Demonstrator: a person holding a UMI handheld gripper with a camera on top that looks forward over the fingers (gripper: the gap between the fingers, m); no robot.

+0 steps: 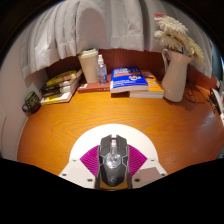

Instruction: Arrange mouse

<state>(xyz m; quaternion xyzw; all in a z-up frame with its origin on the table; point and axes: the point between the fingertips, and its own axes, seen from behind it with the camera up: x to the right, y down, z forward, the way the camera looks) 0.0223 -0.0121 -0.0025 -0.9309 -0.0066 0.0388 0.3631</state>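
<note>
Gripper (114, 172) low over a wooden desk (60, 135). Dark mouse (114, 160) sits between the two fingers, nose pointing away, pink pads (88, 158) showing on either side of it. Cannot tell whether both fingers press on the mouse or only flank it.

Far side of desk, along the wall: stack of books (62, 86) at far left with a small dark object (31, 101) beside it; a plastic bottle (101, 69) next to a pale container (89, 64); a blue book (131, 80) lying flat, centre-right; a white jug (176, 72) of dried flowers (176, 35) at far right. Pale curtain (70, 30) behind.
</note>
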